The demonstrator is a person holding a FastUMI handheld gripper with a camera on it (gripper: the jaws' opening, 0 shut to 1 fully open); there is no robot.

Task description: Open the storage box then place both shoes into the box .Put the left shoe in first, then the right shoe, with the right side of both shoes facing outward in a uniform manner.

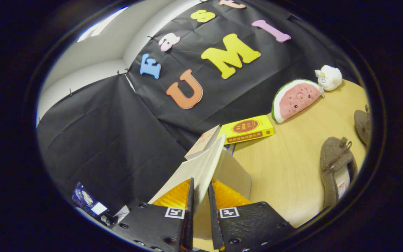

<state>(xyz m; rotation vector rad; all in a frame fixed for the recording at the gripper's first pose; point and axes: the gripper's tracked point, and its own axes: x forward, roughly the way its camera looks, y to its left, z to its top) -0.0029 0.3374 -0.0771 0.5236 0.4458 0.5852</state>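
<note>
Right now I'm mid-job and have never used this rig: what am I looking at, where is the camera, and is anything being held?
There is no robot arm here. A person carries a hand-held gripper, and the camera rides on it, looking forward along its two fingers, so the round fisheye picture is the gripper's own view.

The fingers are closed on the white lid of the storage box, which is lifted and stands tilted between them, so the box is being opened.

Beyond the lid, on the light wooden table, lie a yellow book, a watermelon-slice plush and a small white plush toy near the black cloth wall. To the right of the fingers lies a grey-brown shoe, and a second shoe sits further off. Neither shoe is in the box yet.
</note>
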